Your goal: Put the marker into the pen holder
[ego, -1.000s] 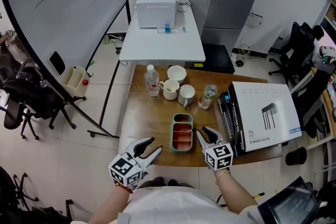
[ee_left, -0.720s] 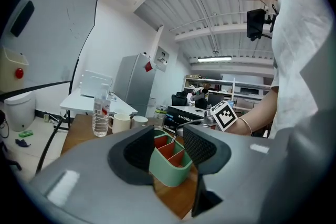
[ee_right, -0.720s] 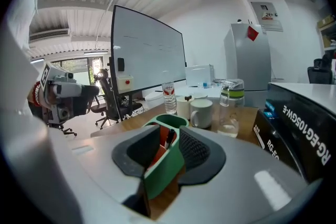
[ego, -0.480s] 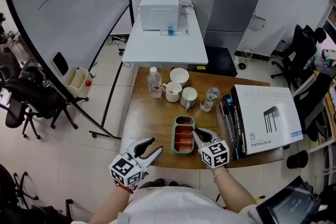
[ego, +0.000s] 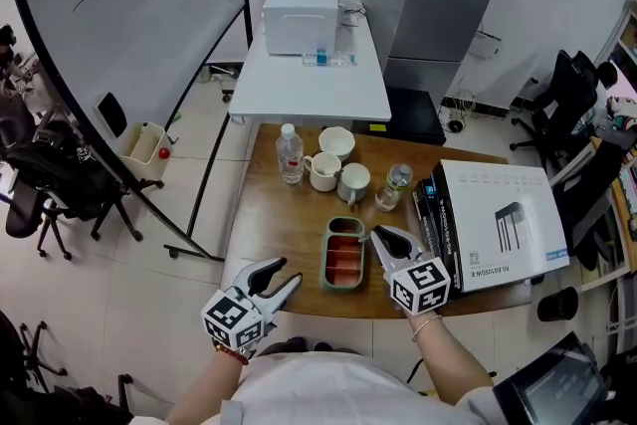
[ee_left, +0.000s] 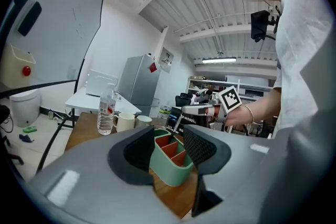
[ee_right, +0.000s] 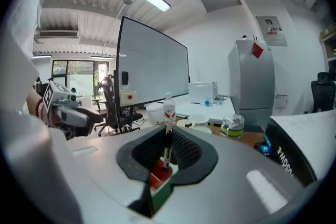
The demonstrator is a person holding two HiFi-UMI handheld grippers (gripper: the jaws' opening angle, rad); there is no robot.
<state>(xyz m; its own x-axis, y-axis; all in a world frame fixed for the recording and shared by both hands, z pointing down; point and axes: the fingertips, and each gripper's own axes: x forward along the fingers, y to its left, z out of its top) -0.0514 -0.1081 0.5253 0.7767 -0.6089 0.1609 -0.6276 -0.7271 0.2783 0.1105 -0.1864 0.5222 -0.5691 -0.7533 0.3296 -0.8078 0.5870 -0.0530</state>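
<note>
Wooden table (ego: 279,214), near edge: marker (ee_right: 167,149) is pinched upright in the right gripper (ego: 380,235), whose jaws have just been closing on it, just over the pen holder (ego: 326,259). Left gripper (ego: 284,274) is held spread, empty (idle, near left). Step judged: carrying; next, lowering into a compartment and release are called for.

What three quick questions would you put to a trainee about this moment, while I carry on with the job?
1. Multiple choice: what is clamped in the right gripper? A. the marker; B. a cup; C. nothing.
2. True or false: the left gripper is open and grips nothing.
3. How many compartments does the pen holder show?

Key: 1 A, held upright over the pen holder; the jaws have just been closing on it. 2 true. 3 three.
</note>
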